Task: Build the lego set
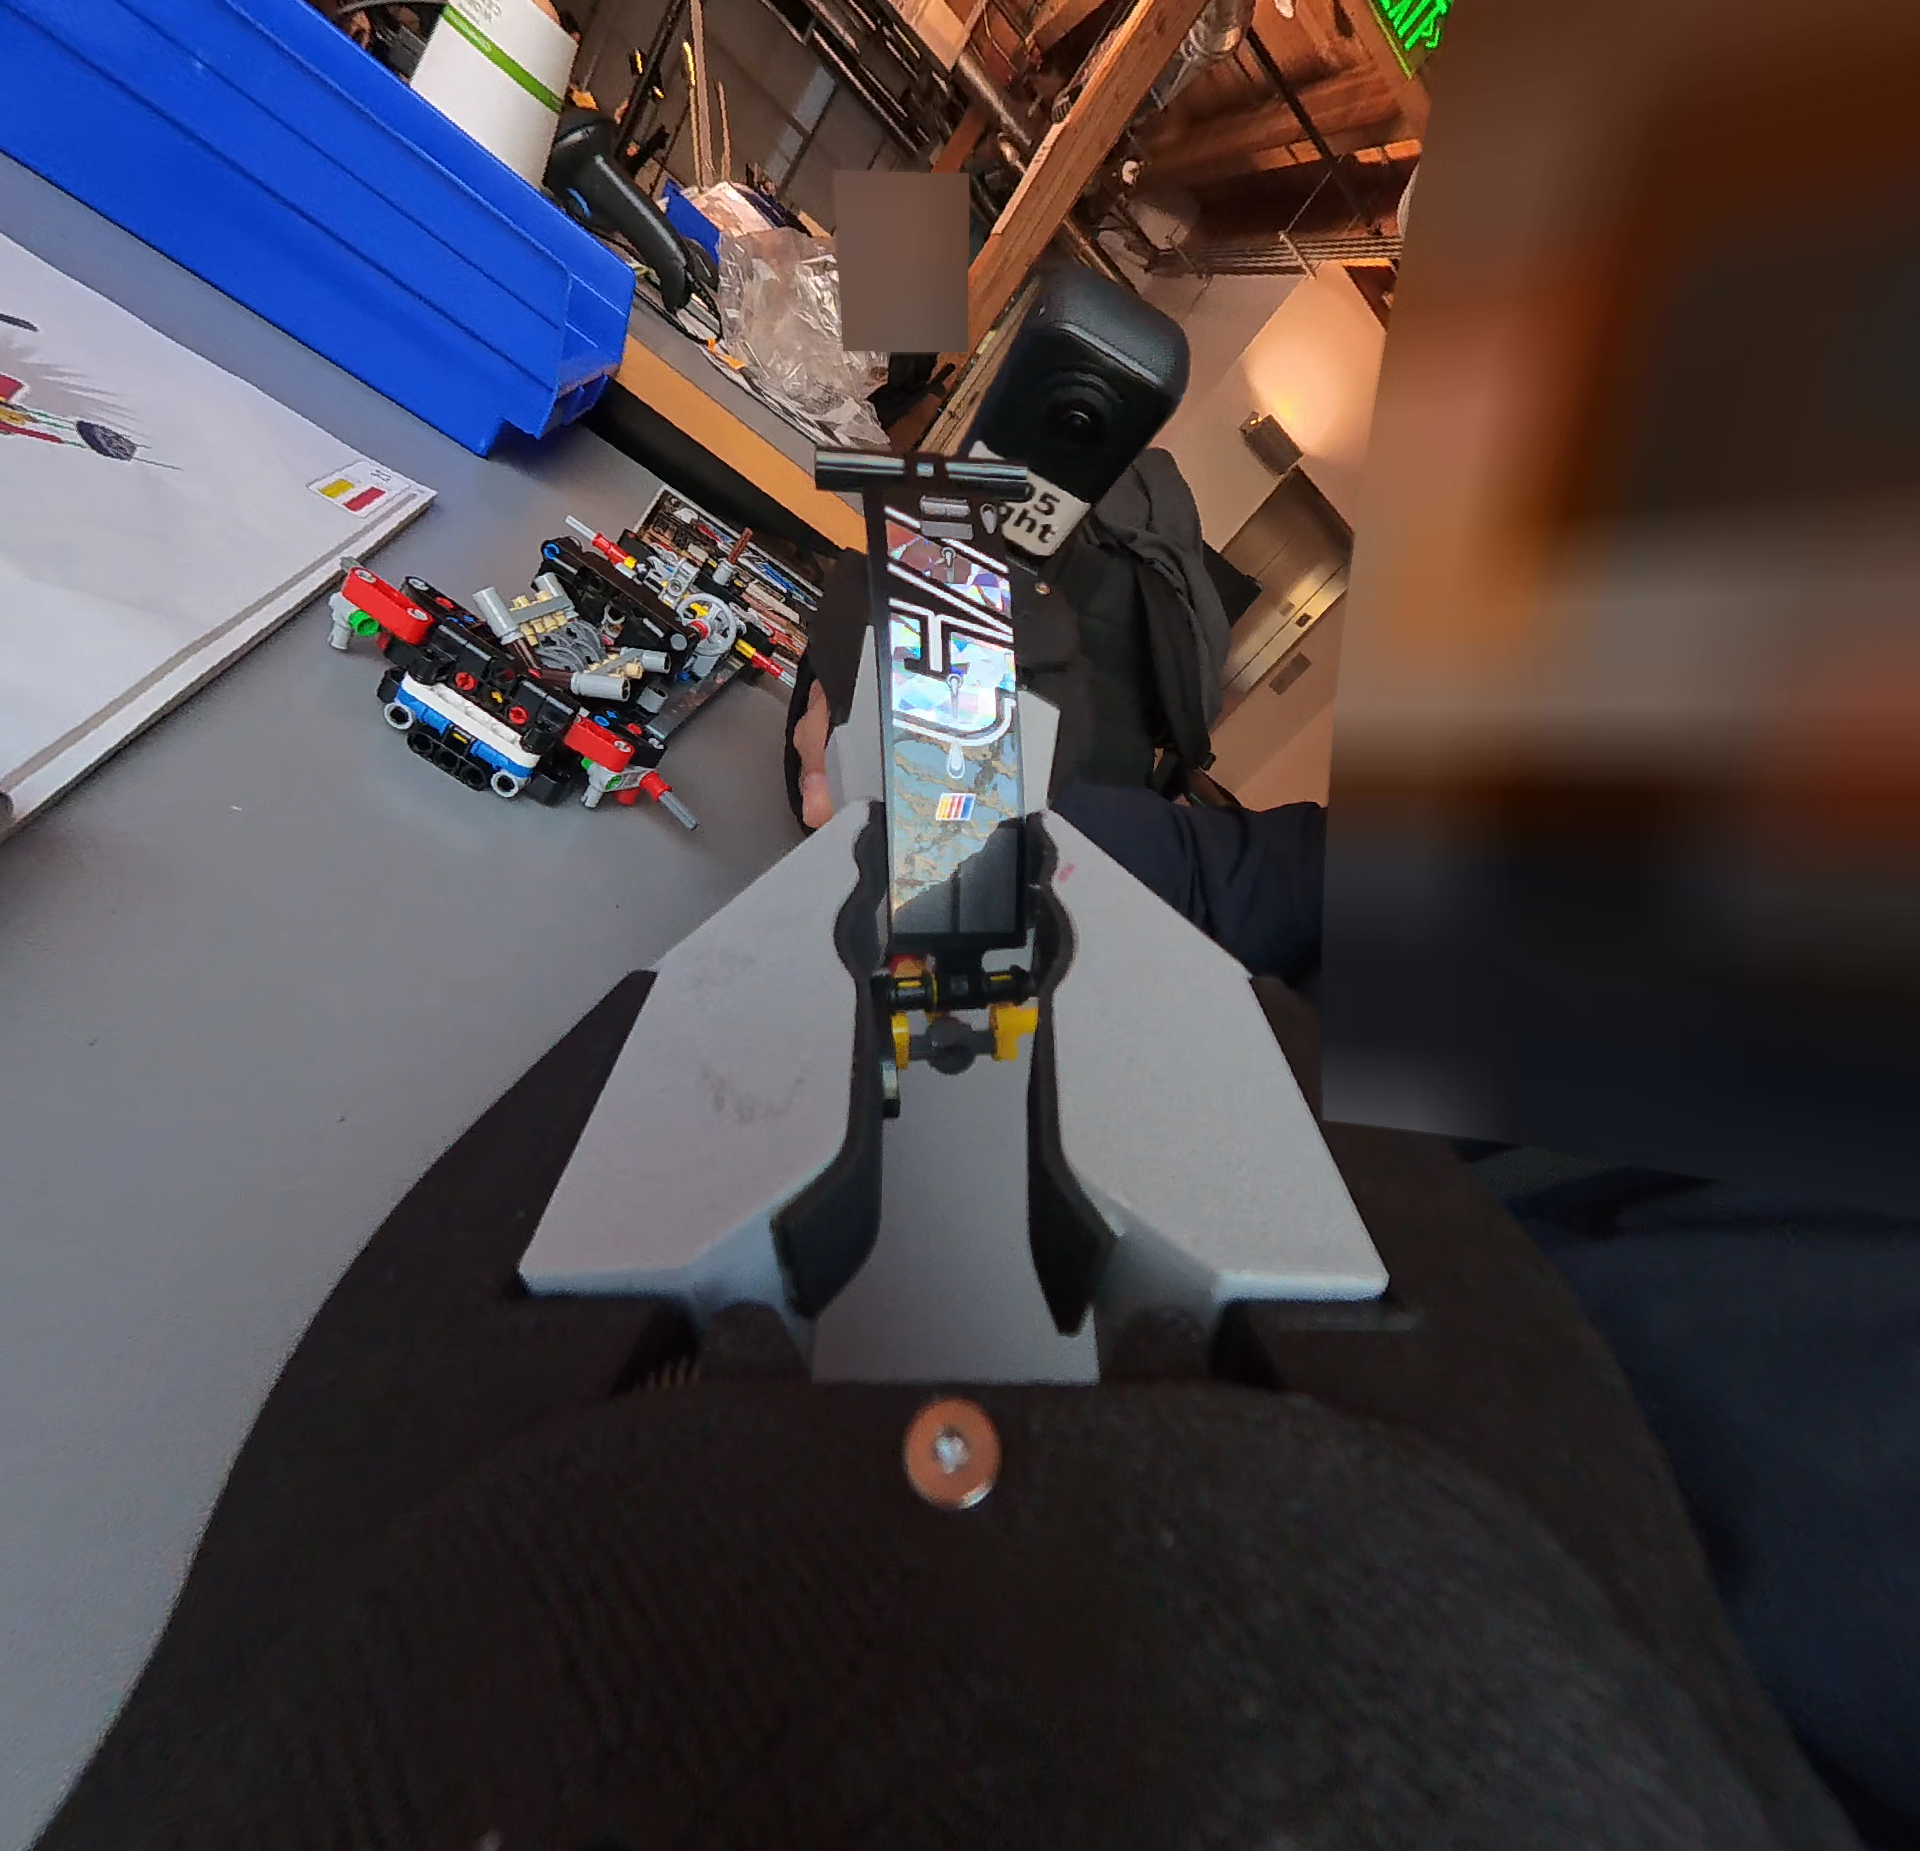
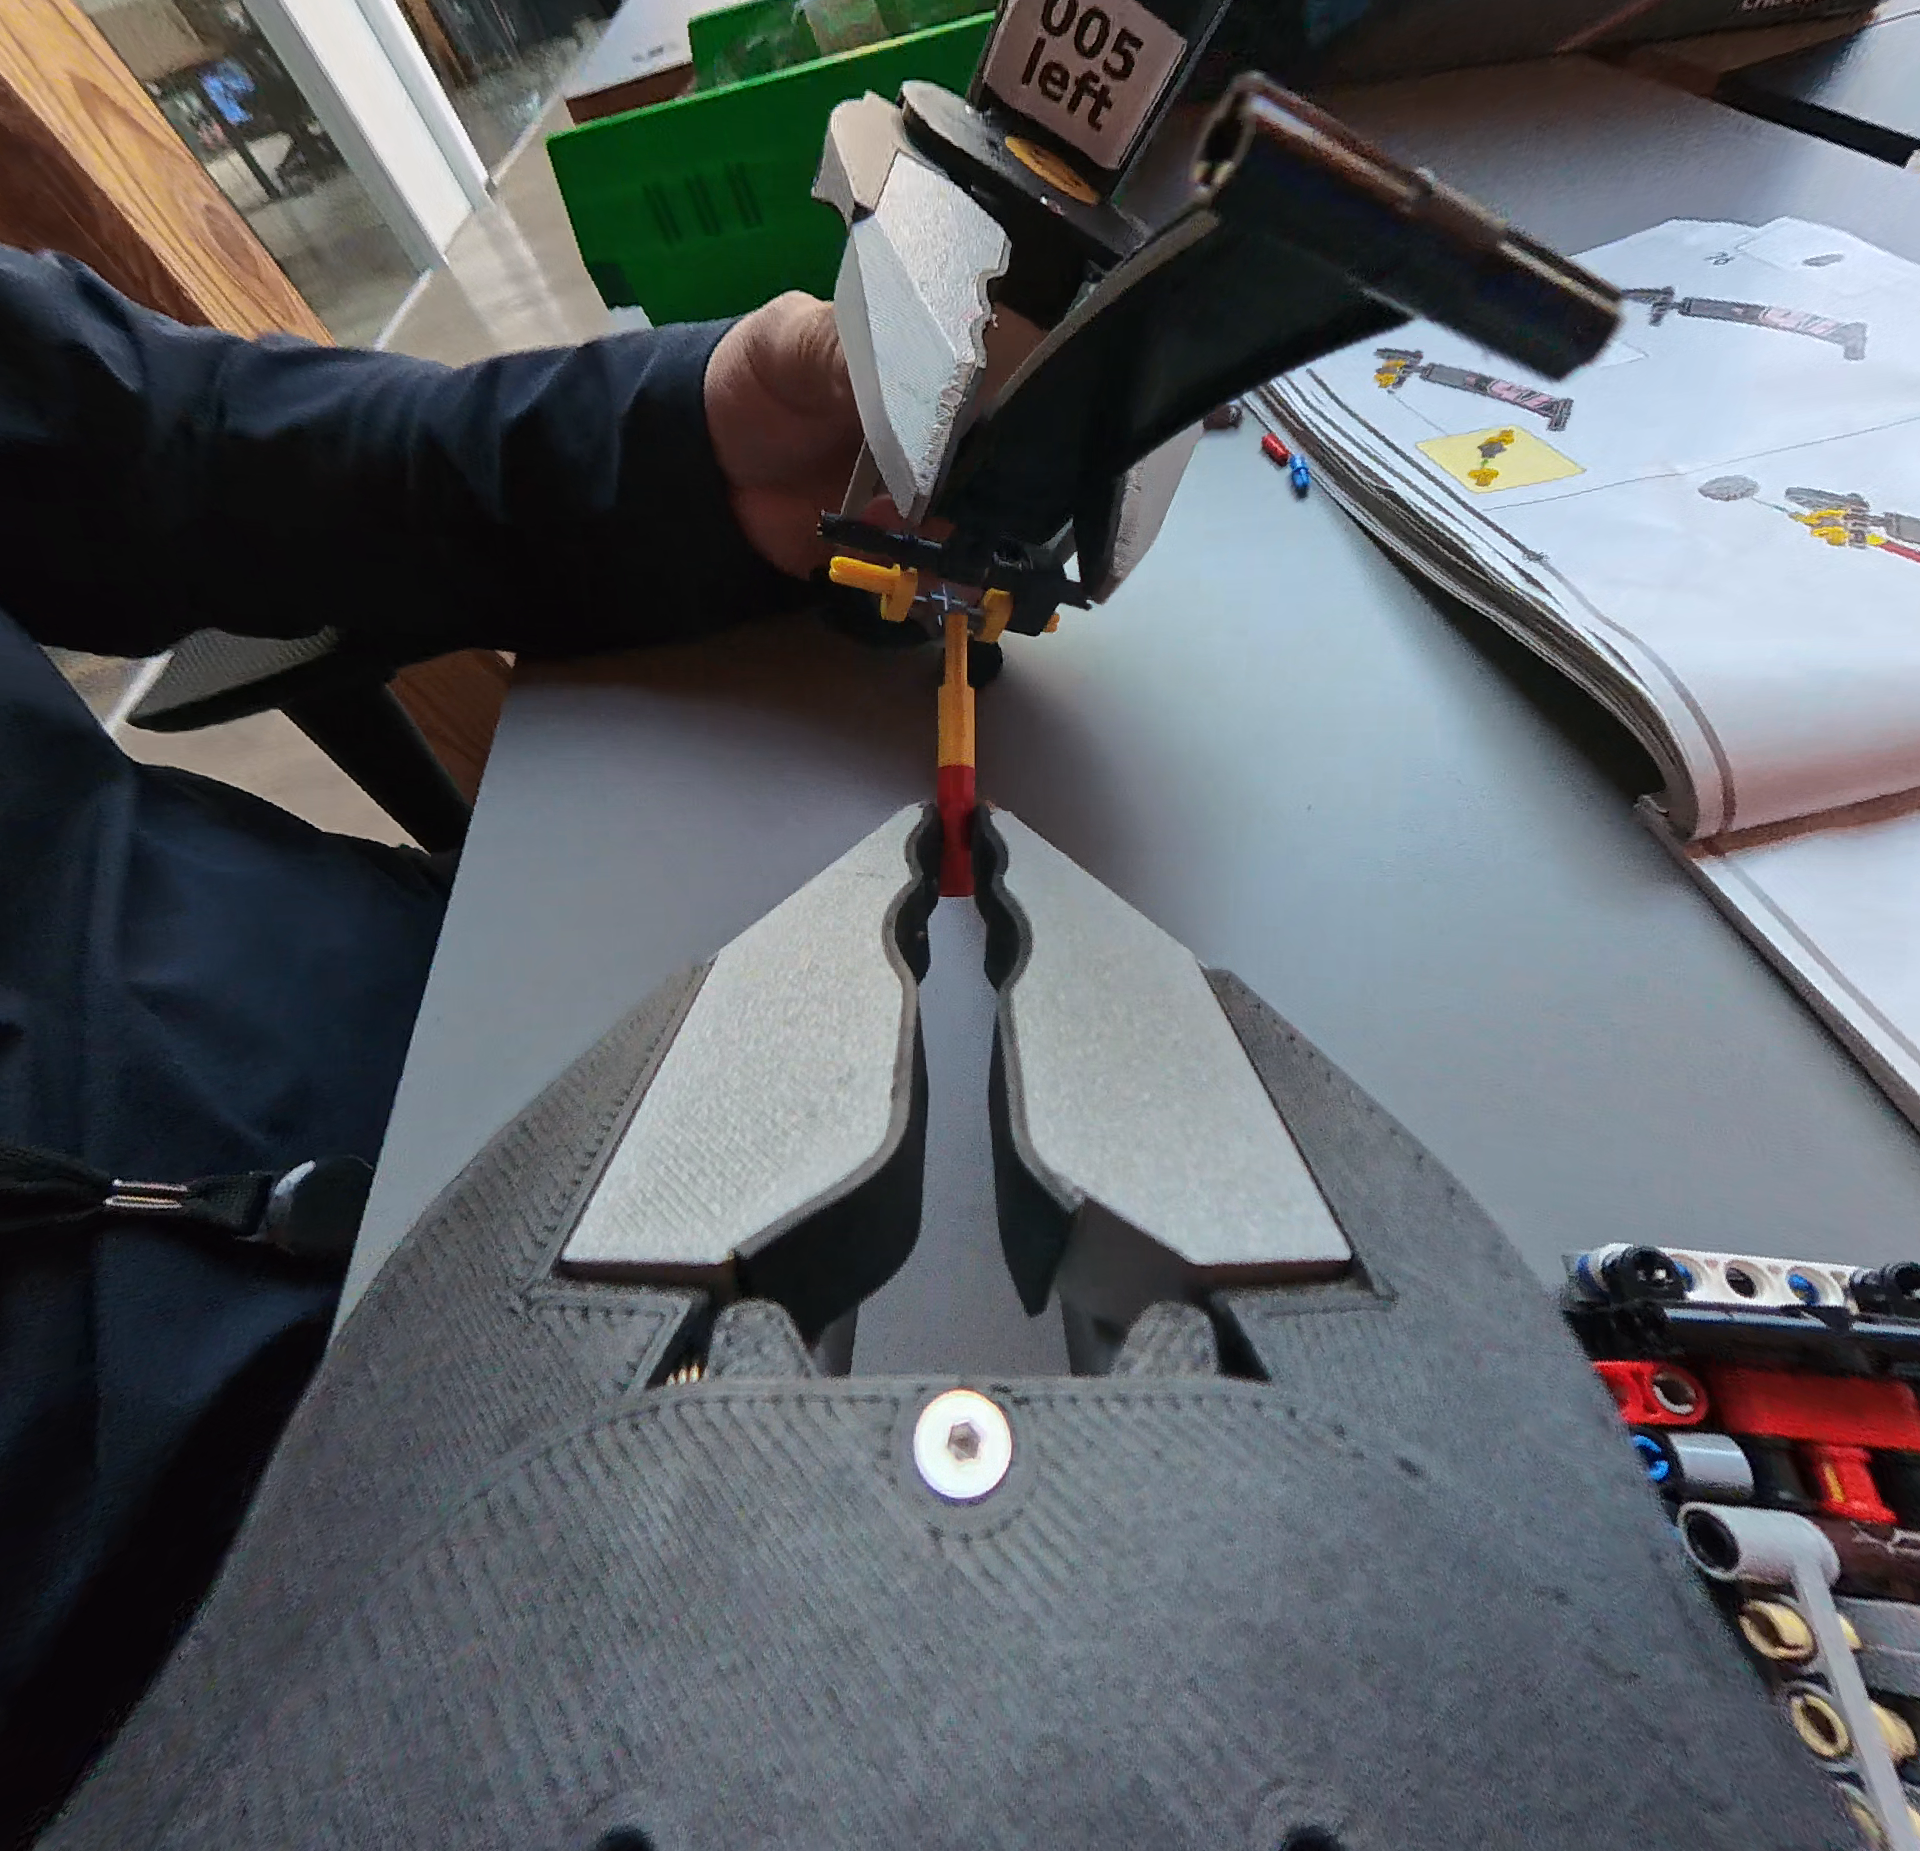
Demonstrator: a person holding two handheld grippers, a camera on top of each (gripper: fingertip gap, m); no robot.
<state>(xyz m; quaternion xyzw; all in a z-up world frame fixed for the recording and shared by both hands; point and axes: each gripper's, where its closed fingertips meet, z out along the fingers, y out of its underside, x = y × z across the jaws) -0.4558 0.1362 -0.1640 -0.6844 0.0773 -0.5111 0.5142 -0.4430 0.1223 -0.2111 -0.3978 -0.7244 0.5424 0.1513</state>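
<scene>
Both grippers are clamped: left gripper [image 1: 951, 866] on the black stickered panel [image 1: 951, 700], right gripper [image 2: 954, 845] pinching the red-and-yellow axle [image 2: 954, 752]. I'd keep that axle dead straight with the yellow connector [image 2: 940, 596], no twisting

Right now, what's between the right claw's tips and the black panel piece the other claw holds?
In the right wrist view, a yellow-and-red axle spans it: red end pinched in the right claw, yellow end meeting the black panel assembly.

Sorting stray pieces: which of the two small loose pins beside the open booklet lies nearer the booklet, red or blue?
The blue pin; the red pin lies just beyond it.
</scene>
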